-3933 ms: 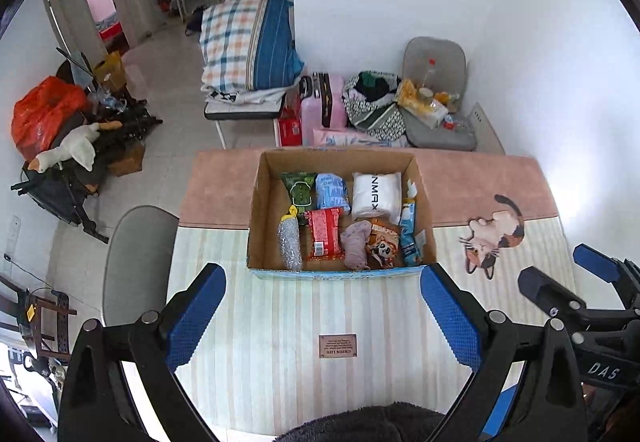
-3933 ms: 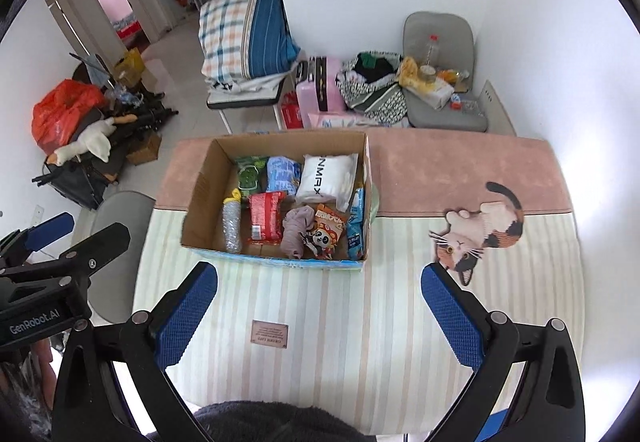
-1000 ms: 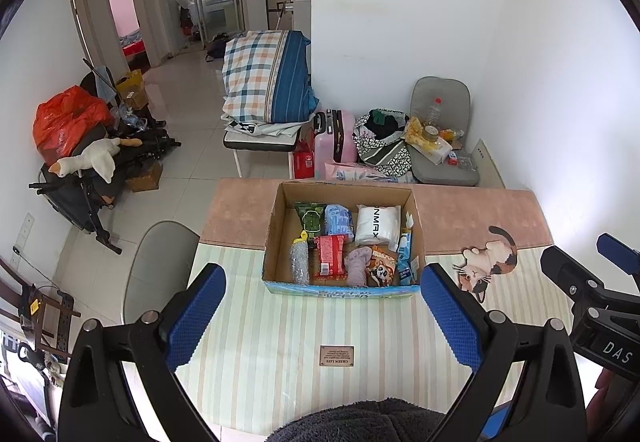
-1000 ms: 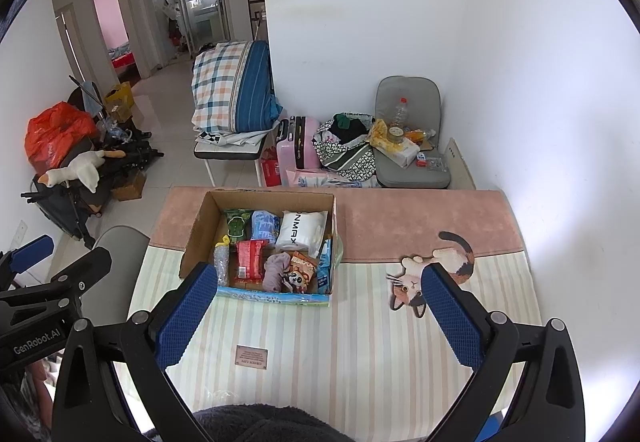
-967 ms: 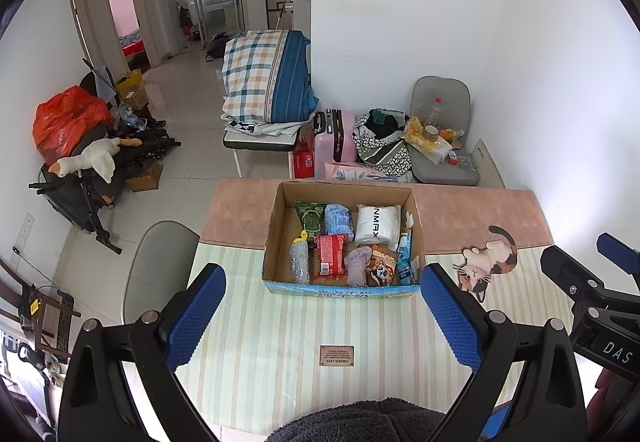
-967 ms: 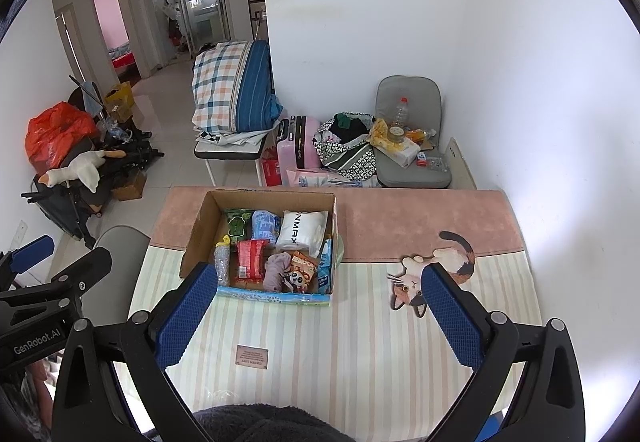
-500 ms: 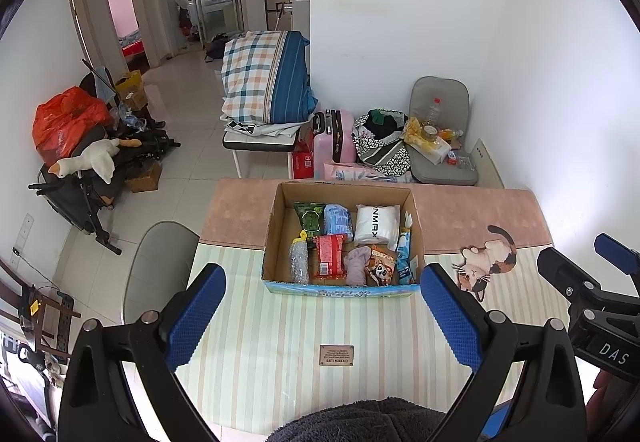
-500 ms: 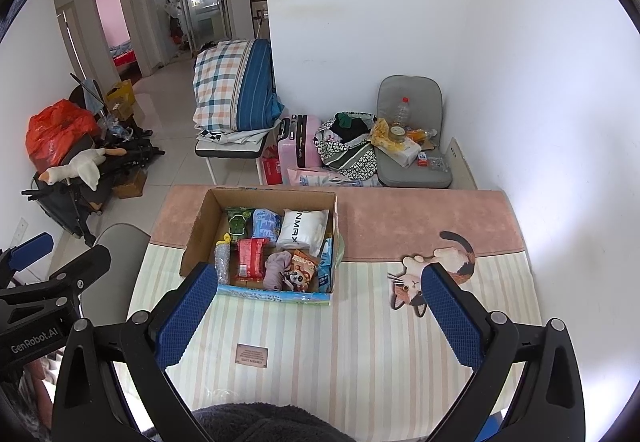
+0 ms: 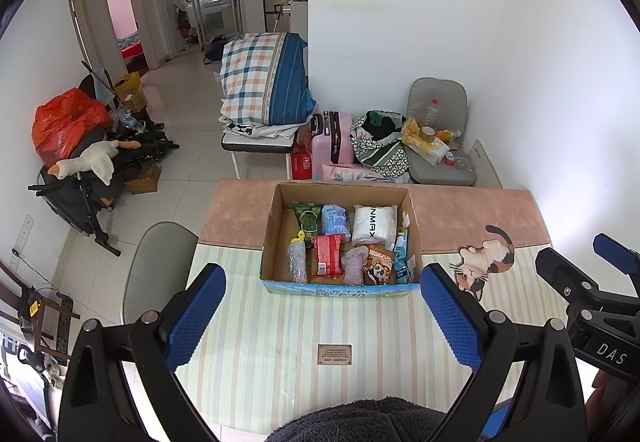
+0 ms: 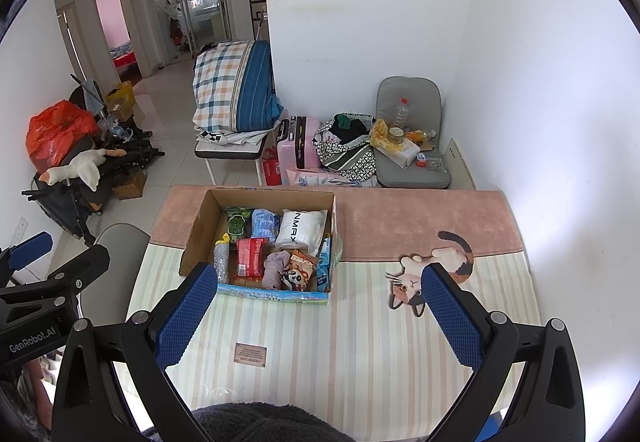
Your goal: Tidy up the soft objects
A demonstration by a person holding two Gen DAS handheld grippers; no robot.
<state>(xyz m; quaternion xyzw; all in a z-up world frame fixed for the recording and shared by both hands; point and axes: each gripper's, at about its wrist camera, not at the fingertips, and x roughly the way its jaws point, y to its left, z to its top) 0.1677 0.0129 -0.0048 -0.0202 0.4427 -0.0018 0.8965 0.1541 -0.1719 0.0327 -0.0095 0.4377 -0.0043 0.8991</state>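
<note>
Both grippers spread above box

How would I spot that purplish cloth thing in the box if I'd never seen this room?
Find the open cardboard box on the striped table mat. Look along its near row, between the red snack packet and the orange packet with a cartoon animal. The mauve cloth bundle is the only soft, crumpled fabric there; its neighbours are glossy printed packets.
</note>
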